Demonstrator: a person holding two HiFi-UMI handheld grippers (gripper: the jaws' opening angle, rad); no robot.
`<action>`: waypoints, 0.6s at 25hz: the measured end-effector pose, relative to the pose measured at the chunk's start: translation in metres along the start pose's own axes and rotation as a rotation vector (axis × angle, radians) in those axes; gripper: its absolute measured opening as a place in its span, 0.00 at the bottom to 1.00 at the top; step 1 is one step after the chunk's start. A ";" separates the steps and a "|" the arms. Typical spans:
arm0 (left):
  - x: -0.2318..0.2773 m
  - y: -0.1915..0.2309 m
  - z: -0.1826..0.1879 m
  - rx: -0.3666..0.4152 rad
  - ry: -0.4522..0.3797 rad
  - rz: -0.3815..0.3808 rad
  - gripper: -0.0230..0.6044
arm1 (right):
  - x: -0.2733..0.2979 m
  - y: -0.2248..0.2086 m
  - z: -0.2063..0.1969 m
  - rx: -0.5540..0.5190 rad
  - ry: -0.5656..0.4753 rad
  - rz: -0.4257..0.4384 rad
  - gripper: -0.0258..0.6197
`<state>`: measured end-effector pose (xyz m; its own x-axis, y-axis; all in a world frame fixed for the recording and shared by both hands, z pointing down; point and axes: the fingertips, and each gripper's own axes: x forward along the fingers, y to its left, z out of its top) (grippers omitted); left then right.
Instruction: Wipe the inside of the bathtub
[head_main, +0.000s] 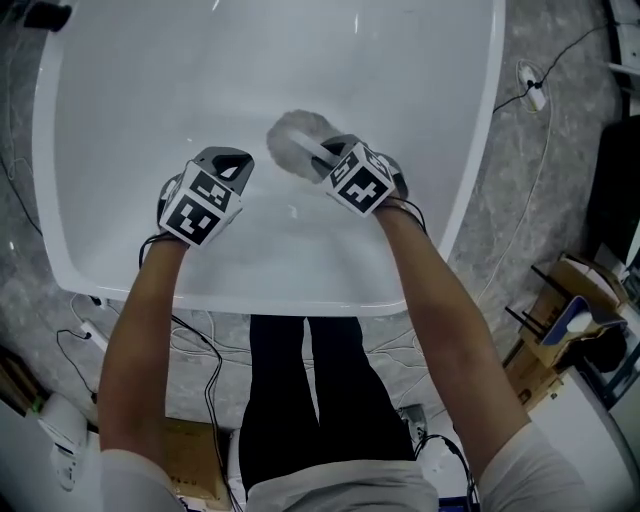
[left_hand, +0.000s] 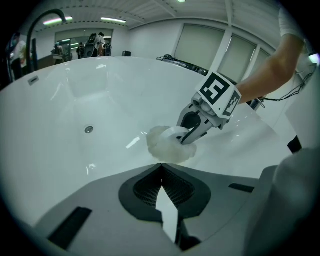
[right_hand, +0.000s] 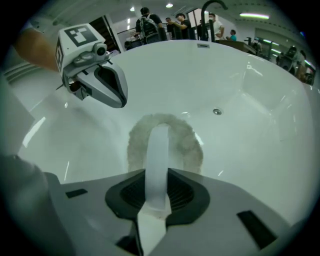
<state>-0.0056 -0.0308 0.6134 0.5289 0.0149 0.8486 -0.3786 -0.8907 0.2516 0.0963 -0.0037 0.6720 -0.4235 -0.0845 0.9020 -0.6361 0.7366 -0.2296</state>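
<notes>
A white bathtub fills the head view, and both grippers are down inside it over the near sloping wall. My right gripper is shut on the white strap handle of a fluffy white scrubbing pad, which lies flat against the tub's surface. In the right gripper view the pad spreads out just past the jaws. My left gripper hovers a little to the pad's left, shut, with nothing in it. The left gripper view shows the right gripper and the pad straight ahead.
The tub's drain sits farther along the floor. A black faucet arches over the far rim. Cables and a power strip lie on the grey floor beside the tub, and boxes stand at the right. People stand in the background.
</notes>
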 end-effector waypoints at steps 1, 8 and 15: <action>-0.007 -0.002 0.003 -0.008 -0.010 0.004 0.05 | -0.008 0.002 0.003 0.020 -0.016 -0.010 0.18; -0.053 -0.018 0.023 -0.068 -0.077 0.034 0.05 | -0.064 0.024 0.031 0.083 -0.107 -0.053 0.18; -0.100 -0.043 0.046 -0.184 -0.192 0.062 0.05 | -0.125 0.051 0.045 0.191 -0.234 -0.088 0.18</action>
<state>-0.0071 -0.0149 0.4960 0.6281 -0.1395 0.7655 -0.5373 -0.7893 0.2971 0.0876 0.0143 0.5308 -0.4843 -0.3103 0.8180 -0.7769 0.5826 -0.2390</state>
